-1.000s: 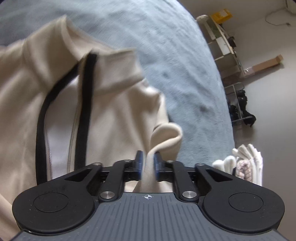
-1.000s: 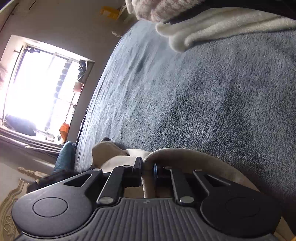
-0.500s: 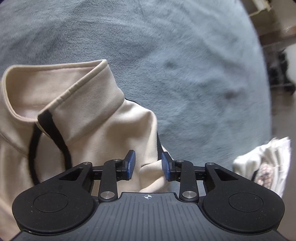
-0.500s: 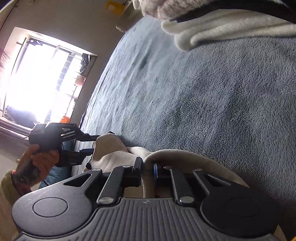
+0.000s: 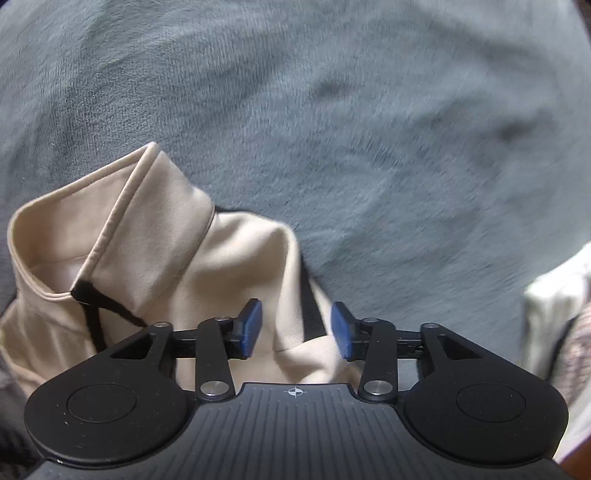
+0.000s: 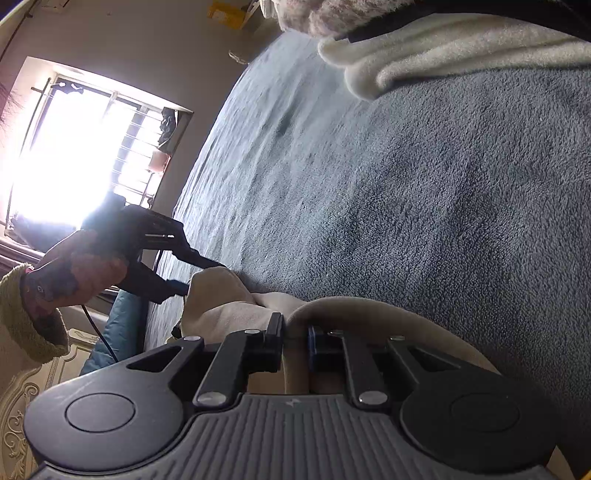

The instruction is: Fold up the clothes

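Left tool (image 5: 295,326): 2 blue pads (image 5: 251,326) spread, having just been opening; beige jacket (image 5: 155,236) lies in the gap below them, neither pad pressing it. Points steeply down at the bed.

Right tool (image 6: 295,341): jaws pressed close, pinching a fold of the jacket (image 6: 295,354) between them.

Jacket: beige, stand-up collar (image 5: 110,206), black zip trim (image 5: 92,299); lies on the blanket (image 5: 332,129) at the bed's near edge.

Blanket: grey-blue fleece, covers the bed in both views.

Other clothes: white and pinkish knit pile (image 5: 554,314) on the blanket, at the right edge in the left view; the same or a like pile (image 6: 424,48) sits at top in the right view.

Writing: none readable on either tool; only a small crosshair mark (image 5: 294,391) on the left tool's body.

Right view only: the left tool (image 6: 192,275) from outside, held by a hand (image 6: 74,277) in an olive cuff (image 6: 22,314), its tips at the jacket's far end; bright barred window (image 6: 81,155); yellow box (image 6: 225,14) far off.
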Tool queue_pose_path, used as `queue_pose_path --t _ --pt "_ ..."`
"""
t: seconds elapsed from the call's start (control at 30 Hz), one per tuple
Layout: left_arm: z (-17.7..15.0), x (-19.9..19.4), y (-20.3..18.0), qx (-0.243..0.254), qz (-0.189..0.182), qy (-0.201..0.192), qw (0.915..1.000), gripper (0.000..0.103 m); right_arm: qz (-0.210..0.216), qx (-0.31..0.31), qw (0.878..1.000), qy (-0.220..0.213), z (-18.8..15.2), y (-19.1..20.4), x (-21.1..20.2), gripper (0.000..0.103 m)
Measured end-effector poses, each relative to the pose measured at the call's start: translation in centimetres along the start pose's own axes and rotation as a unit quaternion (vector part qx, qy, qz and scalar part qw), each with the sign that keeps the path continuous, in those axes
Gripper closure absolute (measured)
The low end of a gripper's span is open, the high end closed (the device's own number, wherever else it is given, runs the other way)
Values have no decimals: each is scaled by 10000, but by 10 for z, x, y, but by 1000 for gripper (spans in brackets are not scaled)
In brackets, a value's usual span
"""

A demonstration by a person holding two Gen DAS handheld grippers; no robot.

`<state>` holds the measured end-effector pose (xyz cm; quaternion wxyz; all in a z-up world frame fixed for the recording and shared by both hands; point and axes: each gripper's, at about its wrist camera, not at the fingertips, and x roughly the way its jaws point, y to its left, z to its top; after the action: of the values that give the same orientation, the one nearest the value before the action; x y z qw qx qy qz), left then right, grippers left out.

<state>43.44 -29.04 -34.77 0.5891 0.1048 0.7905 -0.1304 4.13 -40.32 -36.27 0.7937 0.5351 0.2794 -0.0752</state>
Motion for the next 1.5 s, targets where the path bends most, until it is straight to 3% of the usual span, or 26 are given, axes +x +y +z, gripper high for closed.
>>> queue_pose_path --t 0.23,0.3,0.37,0.47,0.63,0.73,0.83,1.0,1.07,1.2,1.33,1.4,1.47,1.5 --pt "-2 18 -27 754 713 106 9945 59 26 -16 10000 7 3 -2 1 87" --pt "-6 21 -35 1005 743 66 9921 66 11 -76 10000 15 5 1 3 87" --pt "-12 21 -39 1216 690 53 9902 73 -21 -189 9998 19 6 3 3 87" --pt "-22 18 -37 1347 511 -86 9895 95 -139 -426 9990 6 4 7 2 88" --pt "-35 0 -12 1122 -354 -871 9892 100 -377 -742 9965 -41 0 13 2 89" --pt "-48 -11 14 903 -1325 -1700 9723 100 -512 -758 9958 -95 -3 13 3 90" --pt "-61 -7 51 374 -2436 -2400 9390 100 -563 -695 9958 -198 -5 9 3 90" --pt "-81 31 87 -590 -3490 -3133 8812 100 -714 -840 9933 -333 -10 11 7 90" --pt "-86 40 96 -911 -3702 -3295 8638 100 -773 -837 9928 -358 -10 11 9 90" --pt "-88 64 103 -1144 -3787 -3350 8551 98 -672 -426 9963 -310 -6 0 12 89" --pt "-87 56 107 -1146 -3886 -3123 8593 97 -399 237 9988 -175 5 -16 13 83" --pt "-86 44 111 -1124 -3962 -3057 8585 81 -276 467 9985 -110 10 -21 13 78" --pt "-85 30 115 -1080 -3960 -3049 8594 71 -167 768 9969 -56 14 -29 13 74" --pt "-87 22 115 -1007 -3920 -3058 8618 71 -140 869 9961 -40 16 -31 12 72"
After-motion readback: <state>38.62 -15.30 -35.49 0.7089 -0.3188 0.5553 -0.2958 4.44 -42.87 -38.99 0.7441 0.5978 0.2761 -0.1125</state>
